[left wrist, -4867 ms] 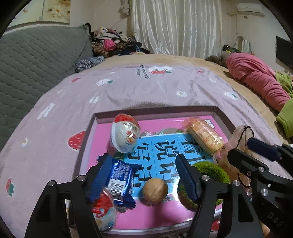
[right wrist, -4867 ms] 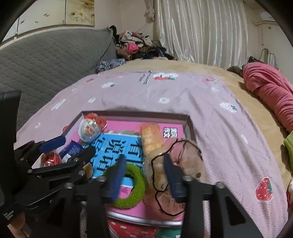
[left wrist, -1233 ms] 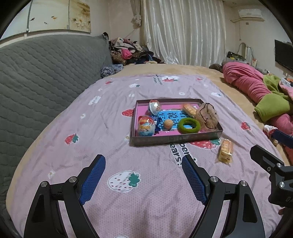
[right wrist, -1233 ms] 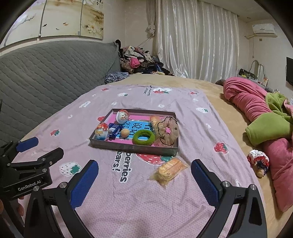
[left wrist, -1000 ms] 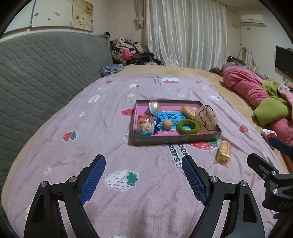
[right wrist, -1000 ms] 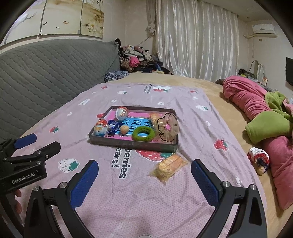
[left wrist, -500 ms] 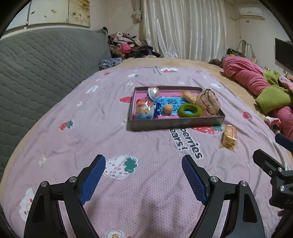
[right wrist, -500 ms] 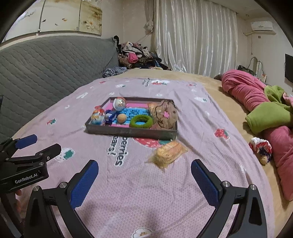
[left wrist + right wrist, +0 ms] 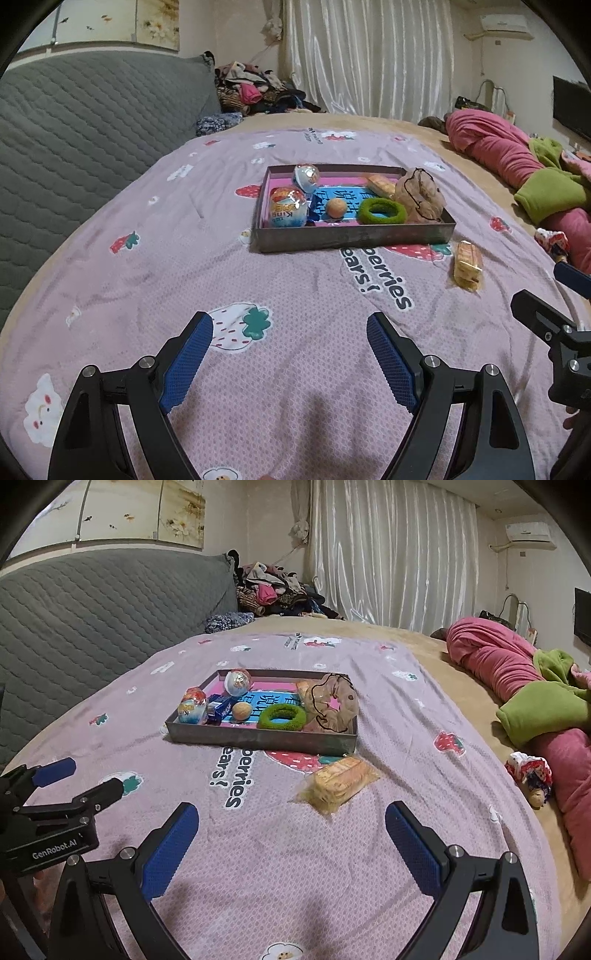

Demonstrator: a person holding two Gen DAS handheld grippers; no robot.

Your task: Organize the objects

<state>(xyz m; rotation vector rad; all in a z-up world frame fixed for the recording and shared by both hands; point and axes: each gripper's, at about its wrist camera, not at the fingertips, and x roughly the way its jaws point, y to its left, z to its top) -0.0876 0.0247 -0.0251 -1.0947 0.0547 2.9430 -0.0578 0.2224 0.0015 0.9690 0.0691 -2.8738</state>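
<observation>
- Over the near part of the bed (image 9: 110, 206), the left gripper (image 9: 290, 360) holds its blue-padded fingers (image 9: 186, 363) wide apart, gripping nothing and touching nothing.
- Right gripper (image 9: 291, 843): fingers (image 9: 415, 851) likewise spread wide, empty, above the pink blanket (image 9: 388, 886).
- Tray (image 9: 258, 740): a shallow dark box lying near the middle of the blanket, well apart from both grippers.
- Tray contents, left end: a wrapped egg (image 9: 288, 211) at the near-left corner; a second egg (image 9: 306, 177) against the far wall; a blue packet (image 9: 220, 708) just beside the near egg.
- Tray contents, middle: a walnut (image 9: 336, 208), and next to it a green ring (image 9: 382, 211) by the near wall.
- Tray contents, right end: a brown scrunchie (image 9: 419, 201) leaning in the right corner, with a wafer pack (image 9: 381, 184) behind it toward the far wall.
- Outside the tray: another wafer pack (image 9: 341, 780) lies on the blanket just off the tray's near-right corner, between the tray and the right gripper's fingers.
- Right edge of the bed: red and green bedding (image 9: 532, 686), and a small doll (image 9: 530, 775) beside it.
</observation>
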